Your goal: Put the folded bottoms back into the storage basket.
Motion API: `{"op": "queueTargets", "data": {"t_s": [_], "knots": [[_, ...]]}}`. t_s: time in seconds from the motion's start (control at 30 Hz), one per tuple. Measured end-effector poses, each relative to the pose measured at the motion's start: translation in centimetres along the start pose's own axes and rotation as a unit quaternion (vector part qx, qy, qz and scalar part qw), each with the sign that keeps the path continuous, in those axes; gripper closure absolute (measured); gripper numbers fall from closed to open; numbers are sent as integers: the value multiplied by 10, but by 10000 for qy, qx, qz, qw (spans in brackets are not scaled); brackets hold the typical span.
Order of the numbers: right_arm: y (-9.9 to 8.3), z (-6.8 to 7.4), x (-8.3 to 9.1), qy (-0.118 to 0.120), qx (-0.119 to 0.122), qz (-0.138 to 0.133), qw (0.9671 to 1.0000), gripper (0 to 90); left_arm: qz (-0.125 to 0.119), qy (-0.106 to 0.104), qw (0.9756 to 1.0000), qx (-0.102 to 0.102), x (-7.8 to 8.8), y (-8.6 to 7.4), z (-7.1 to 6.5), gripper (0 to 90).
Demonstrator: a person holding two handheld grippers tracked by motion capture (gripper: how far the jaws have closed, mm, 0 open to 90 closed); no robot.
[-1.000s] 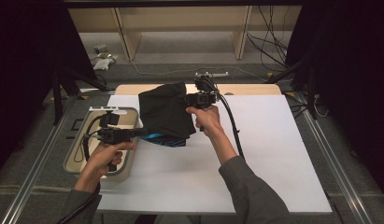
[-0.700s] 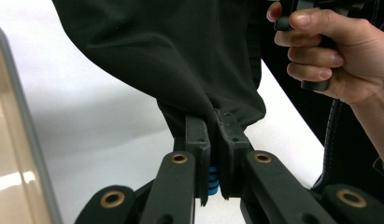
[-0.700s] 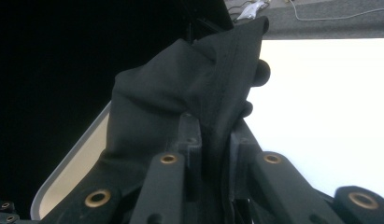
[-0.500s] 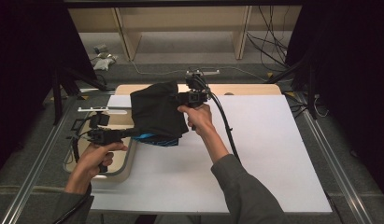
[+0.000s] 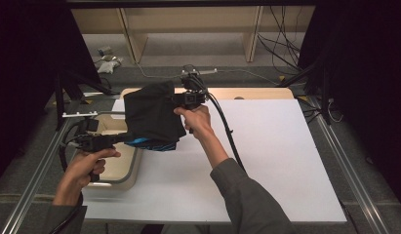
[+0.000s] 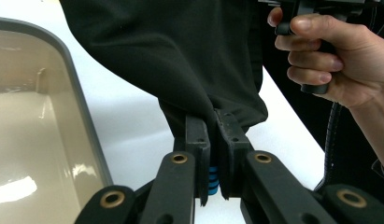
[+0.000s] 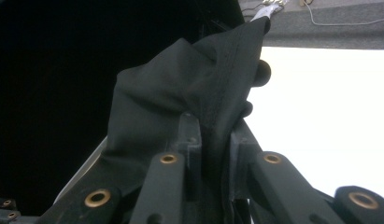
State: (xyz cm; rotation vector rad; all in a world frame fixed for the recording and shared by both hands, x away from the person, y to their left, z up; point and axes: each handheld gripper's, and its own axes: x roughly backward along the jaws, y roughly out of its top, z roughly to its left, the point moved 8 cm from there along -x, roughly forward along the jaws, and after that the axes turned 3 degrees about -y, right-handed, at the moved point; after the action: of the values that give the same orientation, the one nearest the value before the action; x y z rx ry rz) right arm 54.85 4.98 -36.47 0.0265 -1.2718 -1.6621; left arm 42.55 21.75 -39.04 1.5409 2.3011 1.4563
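A black garment (image 5: 149,112) with blue trim (image 5: 142,143) hangs stretched between my two grippers above the left part of the white table (image 5: 276,151). My left gripper (image 5: 121,139) is shut on its lower left edge; in the left gripper view the jaws (image 6: 213,121) pinch black cloth (image 6: 180,51), with blue trim (image 6: 213,179) between them. My right gripper (image 5: 174,98) is shut on the upper right corner; in the right gripper view the jaws (image 7: 213,122) clamp bunched black cloth (image 7: 180,84). The cloth's left side overhangs the tub.
A beige tub with a grey rim (image 5: 135,165) stands at the table's left edge, below my left hand; its rim (image 6: 82,116) lies close beside the left jaws. A wooden board (image 5: 256,92) lies along the table's back. Cables and shelves are on the floor beyond.
Both hands have carried the black garment leftward, so it now hangs partly over the tub. Both grips have stayed shut on the cloth.
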Motion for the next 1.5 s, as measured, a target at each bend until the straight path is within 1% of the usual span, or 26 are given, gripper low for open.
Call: {"op": "queueTargets", "data": {"t_s": [0.17,0.37,0.57,0.8,0.93,1.1,1.2,1.27,1.5], "knots": [[0,8,-6,30,37,33,10000,797,-16,100,9999,17,8,-1,6,847],[-1,16,-13,75,28,63,9999,796,-73,151,9998,49,21,-2,10,847],[0,30,-20,75,74,94,9999,796,-126,226,9996,76,32,-4,16,847],[-1,42,-28,138,86,95,9998,796,-218,236,9994,129,45,-6,19,847],[-1,48,-32,191,41,87,9998,795,-239,282,9993,107,53,-6,21,846],[-1,56,-37,249,26,97,9996,795,-262,333,9990,133,62,-6,26,846],[-2,62,-40,320,26,116,9994,795,-263,320,9991,98,69,-6,27,846],[-3,65,-43,316,39,142,9994,794,-274,342,9990,116,72,-6,29,846],[-4,73,-50,253,40,108,9996,793,-268,391,9987,187,80,-8,38,844]]}}
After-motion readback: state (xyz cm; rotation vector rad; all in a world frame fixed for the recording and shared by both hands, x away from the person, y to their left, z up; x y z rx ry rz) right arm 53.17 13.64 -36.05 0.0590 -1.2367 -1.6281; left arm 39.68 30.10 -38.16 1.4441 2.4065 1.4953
